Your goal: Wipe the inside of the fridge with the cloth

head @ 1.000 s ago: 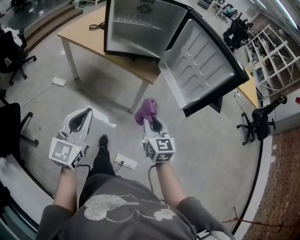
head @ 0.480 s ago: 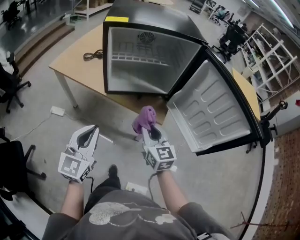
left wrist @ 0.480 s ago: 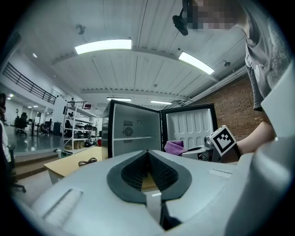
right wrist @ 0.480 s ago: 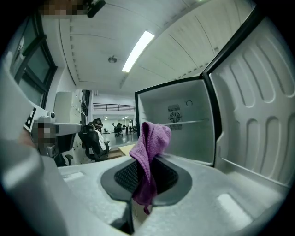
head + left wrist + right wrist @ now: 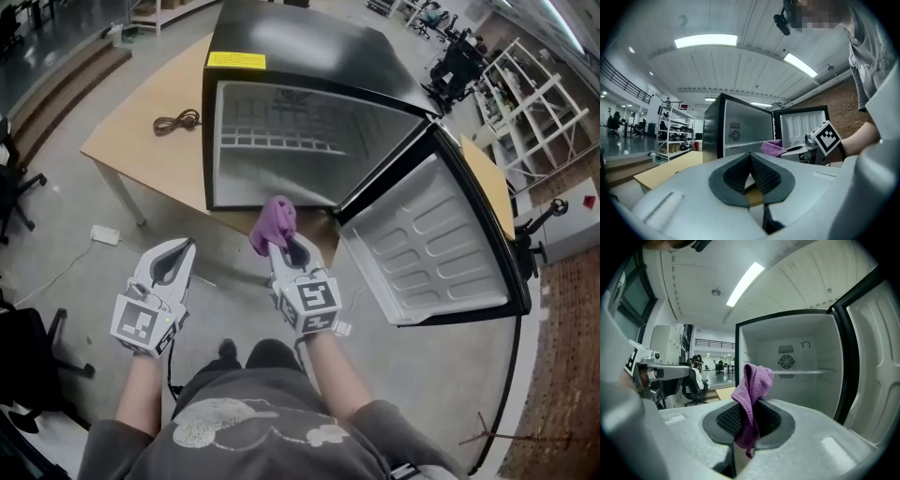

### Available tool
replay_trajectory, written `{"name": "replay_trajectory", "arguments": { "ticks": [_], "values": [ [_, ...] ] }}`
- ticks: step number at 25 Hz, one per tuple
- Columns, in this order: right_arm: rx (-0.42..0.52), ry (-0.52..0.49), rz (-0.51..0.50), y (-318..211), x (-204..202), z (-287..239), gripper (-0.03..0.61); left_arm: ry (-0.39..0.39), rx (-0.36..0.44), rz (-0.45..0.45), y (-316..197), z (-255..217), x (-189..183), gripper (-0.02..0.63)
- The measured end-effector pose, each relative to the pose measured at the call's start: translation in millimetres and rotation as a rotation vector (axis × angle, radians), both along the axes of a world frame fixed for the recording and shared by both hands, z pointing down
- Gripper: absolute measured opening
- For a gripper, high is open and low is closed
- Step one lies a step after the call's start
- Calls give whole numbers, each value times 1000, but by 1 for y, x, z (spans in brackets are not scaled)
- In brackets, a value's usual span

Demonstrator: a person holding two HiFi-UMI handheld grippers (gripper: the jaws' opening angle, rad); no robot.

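The right hand-held gripper (image 5: 280,247), pinching the cloth (image 5: 273,221), has moved up to the open fridge (image 5: 309,141), ready to wipe; the left hand-held gripper (image 5: 184,247) is clenched, empty.

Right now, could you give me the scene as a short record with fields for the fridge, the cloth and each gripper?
fridge: stands on the table, interior facing the person
door: swung wide open
cloth: purple, outside the fridge, in front of its opening
right gripper: shut on the cloth
left gripper: shut, holding nothing
wiping: not yet begun
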State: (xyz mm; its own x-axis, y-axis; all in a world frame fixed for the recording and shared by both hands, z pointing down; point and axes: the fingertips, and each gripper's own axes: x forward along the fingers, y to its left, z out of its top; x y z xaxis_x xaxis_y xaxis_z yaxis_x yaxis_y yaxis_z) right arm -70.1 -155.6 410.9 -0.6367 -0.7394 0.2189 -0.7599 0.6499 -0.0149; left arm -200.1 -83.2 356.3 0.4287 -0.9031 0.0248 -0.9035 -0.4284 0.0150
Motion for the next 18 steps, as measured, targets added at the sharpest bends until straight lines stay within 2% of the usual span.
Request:
{"name": "replay_trajectory", "arguments": {
  "ticks": [9,18],
  "values": [
    [37,-52,-20,-42,-1,-40,40,16,21,-5,-39,-15,5,18],
    [125,-106,-227,-116,-57,-93,40,-3,56,-181,-93,-39,-3,18]
  ]
}}
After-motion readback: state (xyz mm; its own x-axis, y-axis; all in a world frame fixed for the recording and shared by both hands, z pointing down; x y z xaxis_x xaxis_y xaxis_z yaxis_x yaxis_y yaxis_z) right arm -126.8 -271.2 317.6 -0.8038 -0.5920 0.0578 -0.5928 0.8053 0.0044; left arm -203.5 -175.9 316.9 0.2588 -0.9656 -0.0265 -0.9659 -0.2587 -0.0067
